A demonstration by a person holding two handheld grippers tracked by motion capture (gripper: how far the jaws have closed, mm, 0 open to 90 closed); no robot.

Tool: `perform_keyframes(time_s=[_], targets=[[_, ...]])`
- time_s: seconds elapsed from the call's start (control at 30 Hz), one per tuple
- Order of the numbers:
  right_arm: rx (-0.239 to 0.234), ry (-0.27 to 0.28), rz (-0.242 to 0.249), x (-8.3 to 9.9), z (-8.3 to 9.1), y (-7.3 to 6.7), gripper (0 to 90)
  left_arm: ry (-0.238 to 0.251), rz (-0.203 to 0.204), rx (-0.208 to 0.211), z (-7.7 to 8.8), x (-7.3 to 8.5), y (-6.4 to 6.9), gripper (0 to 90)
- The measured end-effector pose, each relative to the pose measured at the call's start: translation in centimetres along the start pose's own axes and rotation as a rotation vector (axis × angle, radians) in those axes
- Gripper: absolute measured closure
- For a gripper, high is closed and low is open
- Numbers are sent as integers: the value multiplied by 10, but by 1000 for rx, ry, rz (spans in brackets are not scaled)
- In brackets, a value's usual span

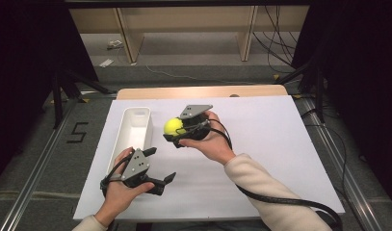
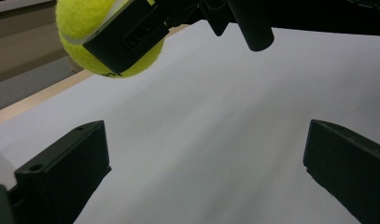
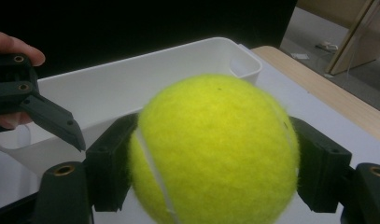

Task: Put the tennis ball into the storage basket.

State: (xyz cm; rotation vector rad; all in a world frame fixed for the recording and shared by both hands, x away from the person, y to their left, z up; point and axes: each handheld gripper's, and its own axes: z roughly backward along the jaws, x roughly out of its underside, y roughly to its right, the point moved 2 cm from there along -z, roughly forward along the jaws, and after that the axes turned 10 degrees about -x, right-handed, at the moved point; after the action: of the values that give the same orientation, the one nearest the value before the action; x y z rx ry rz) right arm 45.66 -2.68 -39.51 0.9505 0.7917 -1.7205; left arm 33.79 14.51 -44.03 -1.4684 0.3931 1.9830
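Note:
A yellow tennis ball [image 1: 173,124] hangs above the white table, just right of the long white bin [image 1: 144,126]. My right gripper [image 1: 175,131] is shut on the tennis ball. In the right gripper view the ball [image 3: 215,149] sits between the black fingers [image 3: 320,170], with the bin [image 3: 131,79] behind it. My left gripper [image 1: 160,164] is low at the front left, beside the bin's near end, open with nothing between its jaws. In the left gripper view it [image 2: 204,172] faces bare white table, and the held ball [image 2: 78,28] shows at the upper left.
The white sheet [image 1: 270,144] covers the table, with a wooden strip [image 1: 203,91] along its far edge. A cable [image 1: 280,199] trails from the right gripper over the front right. Dark floor, metal rails and wooden shelf legs lie beyond the table.

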Motion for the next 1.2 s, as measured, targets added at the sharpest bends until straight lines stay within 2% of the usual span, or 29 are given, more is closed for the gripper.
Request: perform_keyframes(time_s=[0.7, 1.2], targets=[[3, 4, -9, -3, -1, 2, 261, 0, -5, 2, 0, 0, 0, 0], [-3, -2, 4, -8, -7, 2, 261, 2, -6, 0, 0, 0, 0, 0]])
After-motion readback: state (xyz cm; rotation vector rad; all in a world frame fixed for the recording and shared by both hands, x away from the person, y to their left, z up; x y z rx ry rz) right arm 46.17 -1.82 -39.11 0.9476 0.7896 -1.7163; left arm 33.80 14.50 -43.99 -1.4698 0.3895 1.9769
